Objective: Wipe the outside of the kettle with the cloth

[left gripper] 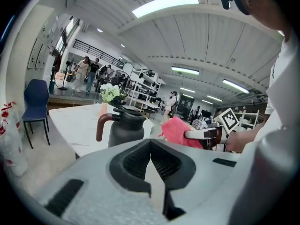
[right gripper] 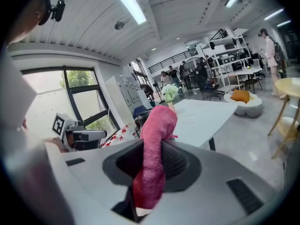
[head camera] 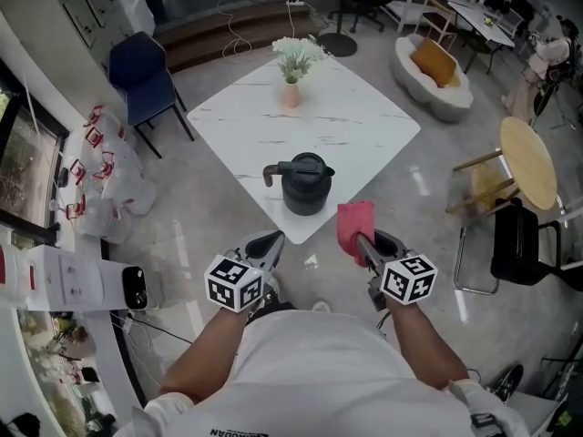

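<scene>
Table (head camera: 364, 121), white marble, centre frame, grey floor (head camera: 205, 221); one kettle (head camera: 303, 186), one vase (head camera: 291, 94) on it. Left gripper (head camera: 273, 241) pressed together, empty; right gripper (head camera: 363, 242) pinching one pink cloth (head camera: 353, 224).

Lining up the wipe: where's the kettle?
Head view: kettle on the white table's near corner, just left of the pink cloth in the right tool.

A white, faintly veined table (head camera: 355, 121) stands on the grey floor (head camera: 219, 212) and bears a dark kettle (head camera: 305, 188) near its closest corner and a pink vase (head camera: 291, 95) of white flowers (head camera: 297, 55) toward the far side.
</scene>
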`<state>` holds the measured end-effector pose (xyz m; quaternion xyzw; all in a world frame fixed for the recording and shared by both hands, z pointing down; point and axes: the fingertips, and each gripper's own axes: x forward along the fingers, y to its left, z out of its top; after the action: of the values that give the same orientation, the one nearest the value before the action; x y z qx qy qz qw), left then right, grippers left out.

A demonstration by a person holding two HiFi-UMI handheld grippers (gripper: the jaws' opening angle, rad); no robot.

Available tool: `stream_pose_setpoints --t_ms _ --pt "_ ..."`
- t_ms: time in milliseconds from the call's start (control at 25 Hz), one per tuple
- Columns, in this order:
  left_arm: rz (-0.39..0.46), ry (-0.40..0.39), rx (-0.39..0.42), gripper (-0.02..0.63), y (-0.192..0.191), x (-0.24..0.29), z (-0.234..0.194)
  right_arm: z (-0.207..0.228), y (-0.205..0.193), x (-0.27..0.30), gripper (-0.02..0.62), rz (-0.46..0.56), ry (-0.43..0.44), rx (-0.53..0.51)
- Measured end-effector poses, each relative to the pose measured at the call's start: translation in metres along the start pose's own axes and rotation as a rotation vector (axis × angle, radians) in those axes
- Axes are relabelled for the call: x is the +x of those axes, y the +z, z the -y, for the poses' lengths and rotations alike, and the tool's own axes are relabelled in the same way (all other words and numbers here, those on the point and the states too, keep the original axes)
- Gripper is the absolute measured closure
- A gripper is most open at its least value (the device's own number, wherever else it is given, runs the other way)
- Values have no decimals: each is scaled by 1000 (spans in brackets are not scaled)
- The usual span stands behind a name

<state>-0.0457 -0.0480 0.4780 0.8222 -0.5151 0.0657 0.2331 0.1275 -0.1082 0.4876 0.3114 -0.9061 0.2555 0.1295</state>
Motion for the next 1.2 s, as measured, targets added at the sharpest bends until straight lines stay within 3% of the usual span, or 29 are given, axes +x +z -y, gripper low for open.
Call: stream_pose_setpoints --t_ms 360,760,1200 --pt "-1 35 -5 607 -4 -2 11 3 -4 -17 495 -19 26 -75" --pt "-19 46 45 607 -10 -7 24 1 -16 -26 495 -16 35 -59" --pt "-5 50 42 607 -5 -6 27 1 -16 -28 495 -17 46 -52"
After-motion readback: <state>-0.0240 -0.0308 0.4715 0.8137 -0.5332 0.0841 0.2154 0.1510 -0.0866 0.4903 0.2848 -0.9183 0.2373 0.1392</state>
